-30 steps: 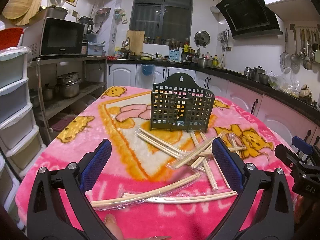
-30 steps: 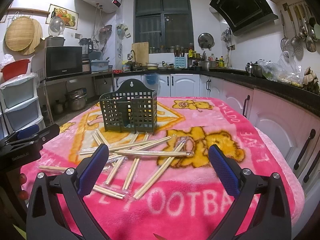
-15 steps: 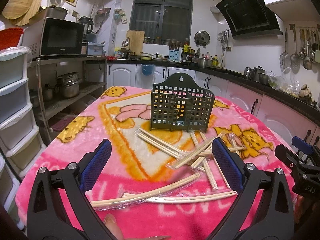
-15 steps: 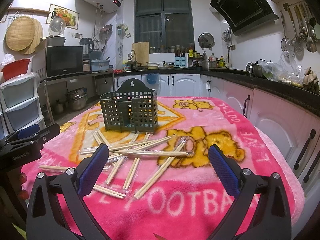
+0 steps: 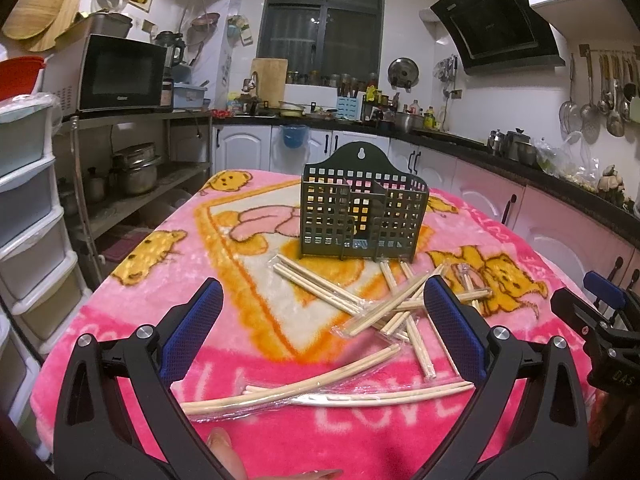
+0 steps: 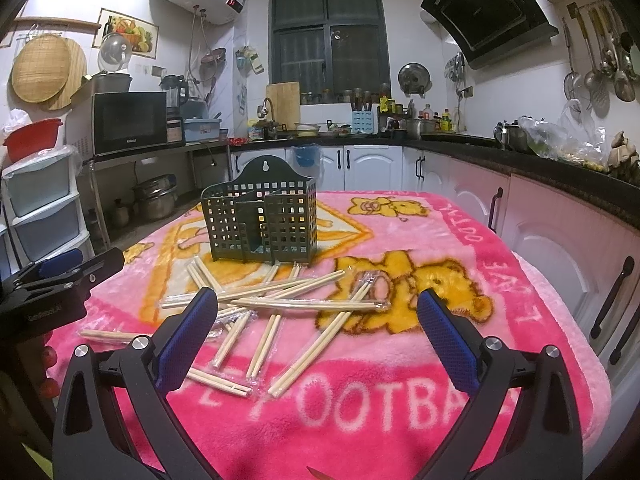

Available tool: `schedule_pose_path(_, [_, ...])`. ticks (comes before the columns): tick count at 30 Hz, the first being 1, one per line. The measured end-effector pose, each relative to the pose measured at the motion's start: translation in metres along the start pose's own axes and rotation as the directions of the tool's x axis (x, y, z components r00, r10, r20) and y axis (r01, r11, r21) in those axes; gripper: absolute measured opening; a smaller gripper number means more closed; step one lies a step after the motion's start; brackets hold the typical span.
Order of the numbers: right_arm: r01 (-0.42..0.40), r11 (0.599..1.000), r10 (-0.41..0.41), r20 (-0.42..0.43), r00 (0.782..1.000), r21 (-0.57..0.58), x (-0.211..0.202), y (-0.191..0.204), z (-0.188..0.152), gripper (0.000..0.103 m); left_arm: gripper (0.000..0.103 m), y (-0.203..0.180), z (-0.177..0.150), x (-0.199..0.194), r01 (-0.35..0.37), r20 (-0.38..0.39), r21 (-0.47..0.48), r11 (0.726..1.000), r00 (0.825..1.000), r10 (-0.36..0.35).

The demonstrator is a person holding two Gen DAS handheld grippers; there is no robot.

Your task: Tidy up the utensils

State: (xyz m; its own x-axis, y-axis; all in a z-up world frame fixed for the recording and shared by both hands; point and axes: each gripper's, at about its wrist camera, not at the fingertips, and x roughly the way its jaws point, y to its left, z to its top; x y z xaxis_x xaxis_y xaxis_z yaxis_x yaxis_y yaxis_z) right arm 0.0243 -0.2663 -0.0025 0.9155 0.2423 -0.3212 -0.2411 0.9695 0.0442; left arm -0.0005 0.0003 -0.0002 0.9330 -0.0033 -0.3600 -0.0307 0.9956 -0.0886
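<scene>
Chopsticks (image 6: 280,292), wooden, pale, in pairs sealed in clear plastic sleeves; a loose crisscrossed heap lies on the blanket between both grippers and the holder, with two long pairs (image 5: 320,392) nearest the left gripper. Handling, by judgement: very light and stiff; the film probably slippery and crinkly, so a pinch across the middle of a pair, where it lies free of the others, looks safest; overlapping pairs may drag along when one is lifted. Left gripper (image 5: 324,324): jaws wide apart, nothing held, poised above the near edge of the heap. Right gripper (image 6: 316,332): jaws wide apart, nothing held, likewise short of the pile. Blanket (image 6: 400,392): pink plush with yellow bear print and lettering, covering the table; soft, so thin sticks may sink slightly into the pile. Holder (image 6: 260,220): dark green lattice caddy, upright just beyond the heap, divided into compartments, appears to hold no chopsticks. Room beyond: white cabinets under a dark counter, microwave (image 6: 130,122) on a shelf at left, range hood (image 6: 484,12) at right, ladles hanging on the right wall, dark window at the back.
</scene>
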Motion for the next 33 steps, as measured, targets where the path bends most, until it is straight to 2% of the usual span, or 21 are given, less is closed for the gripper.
schedule_pose_path(6, [0.0, 1.0, 0.0, -0.003, 1.0, -0.007, 0.004, 0.004, 0.001, 0.097, 0.093, -0.003, -0.006, 0.006, 0.001, -0.016, -0.006, 1.0, 1.0, -0.001])
schedule_pose_path(10, [0.007, 1.0, -0.007, -0.008, 1.0, -0.01, 0.007, 0.0, 0.001, 0.097, 0.093, -0.001, -0.004, 0.015, 0.024, -0.074, -0.018, 1.0, 0.997, -0.025])
schedule_pose_path(15, [0.011, 1.0, -0.012, -0.047, 0.999, -0.009, 0.015, -0.004, 0.006, 0.097, 0.093, 0.009, -0.007, 0.033, 0.099, -0.18, -0.079, 0.992, 0.977, -0.111])
schedule_pose_path(24, [0.027, 0.999, -0.029, -0.126, 0.992, -0.016, 0.041, -0.018, 0.012, 0.097, 0.093, 0.011, -0.007, 0.055, 0.123, -0.267, -0.11, 0.986, 0.952, -0.148])
schedule_pose_path(27, [0.022, 1.0, -0.021, -0.162, 0.987, 0.007, 0.052, -0.025, 0.015, 0.097, 0.093, 0.008, -0.006, 0.061, 0.162, -0.289, -0.126, 0.979, 0.938, -0.192])
schedule_pose_path(33, [0.021, 0.999, -0.01, -0.238, 0.971, 0.043, 0.075, -0.039, 0.019, 0.097, 0.093, 0.001, -0.006, 0.076, 0.194, -0.345, -0.129, 0.973, 0.911, -0.227])
